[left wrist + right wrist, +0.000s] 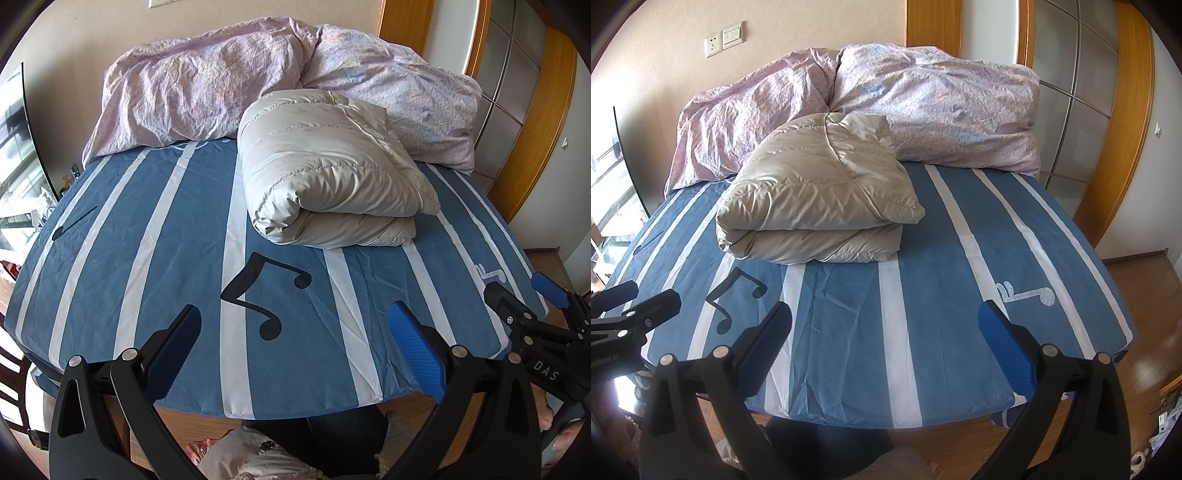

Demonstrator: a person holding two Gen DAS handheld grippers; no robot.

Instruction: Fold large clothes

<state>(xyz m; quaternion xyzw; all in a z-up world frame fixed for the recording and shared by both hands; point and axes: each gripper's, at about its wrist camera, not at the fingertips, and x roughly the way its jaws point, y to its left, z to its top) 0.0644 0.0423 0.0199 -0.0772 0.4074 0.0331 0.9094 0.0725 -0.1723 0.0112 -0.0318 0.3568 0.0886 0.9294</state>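
Seen from the left wrist, left to right: left gripper (293,328) at lower centre, fingers spread wide, gripping nothing, hovering above the near edge of the blue striped bedsheet (122,266). Folded beige down jacket (332,173) at centre, lying in a squat bundle, well apart from both tools, backed by the crumpled pink duvet (199,85) across the top. Right gripper (524,295) at the lower right edge, also spread and empty.

Seems folded already, judging by the stacked layers. To finish well: check edges for alignment, press trapped air out gently, pinch only the outer layer if squaring a corner, avoid dragging the slippery shell across the sheet.
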